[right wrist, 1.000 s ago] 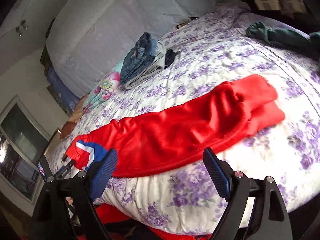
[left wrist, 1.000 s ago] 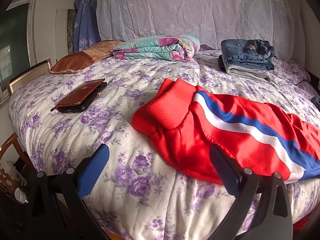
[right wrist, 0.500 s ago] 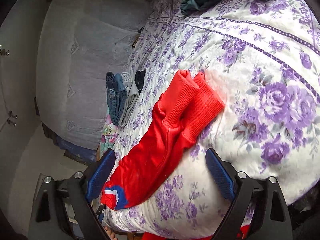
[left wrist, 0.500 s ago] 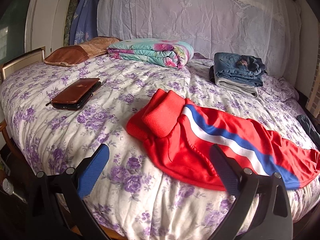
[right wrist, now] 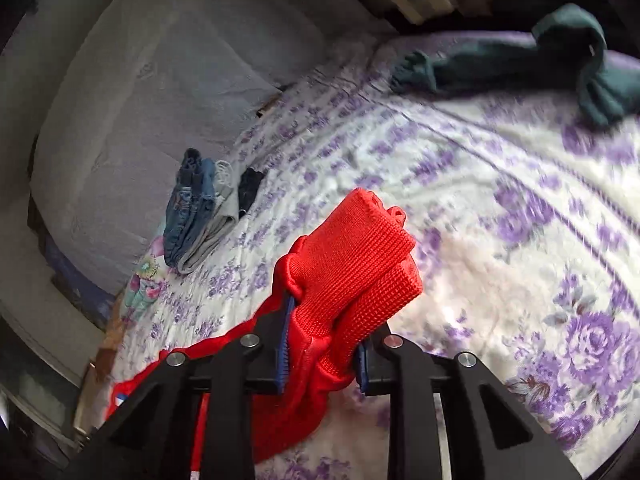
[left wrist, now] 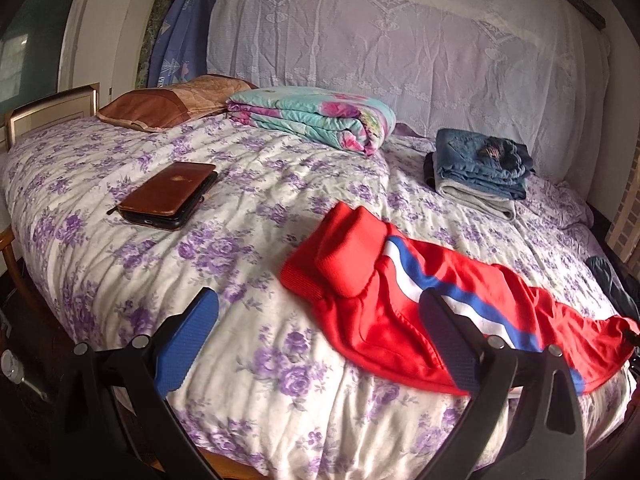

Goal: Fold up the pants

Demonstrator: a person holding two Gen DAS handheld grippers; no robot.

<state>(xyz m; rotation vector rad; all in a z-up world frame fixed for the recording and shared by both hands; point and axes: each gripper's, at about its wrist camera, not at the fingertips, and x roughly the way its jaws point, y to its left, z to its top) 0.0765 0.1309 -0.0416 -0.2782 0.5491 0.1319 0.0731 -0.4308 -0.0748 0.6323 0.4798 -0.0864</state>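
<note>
Bed (left wrist: 248, 184): red pants (left wrist: 432, 312) lay lengthwise across its near edge, left to right. Right tool (right wrist: 322, 350) was closing on the ribbed cuffs (right wrist: 356, 256) at the right end. Left tool (left wrist: 320, 340), pads apart and empty, hung near the waist end.

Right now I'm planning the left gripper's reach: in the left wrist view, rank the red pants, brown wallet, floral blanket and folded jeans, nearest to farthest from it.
1. Red pants, just ahead of the left gripper, to the right.
2. Brown wallet, mid-bed, left.
3. Folded jeans, far right, and floral blanket, far centre: too close to call.
</note>
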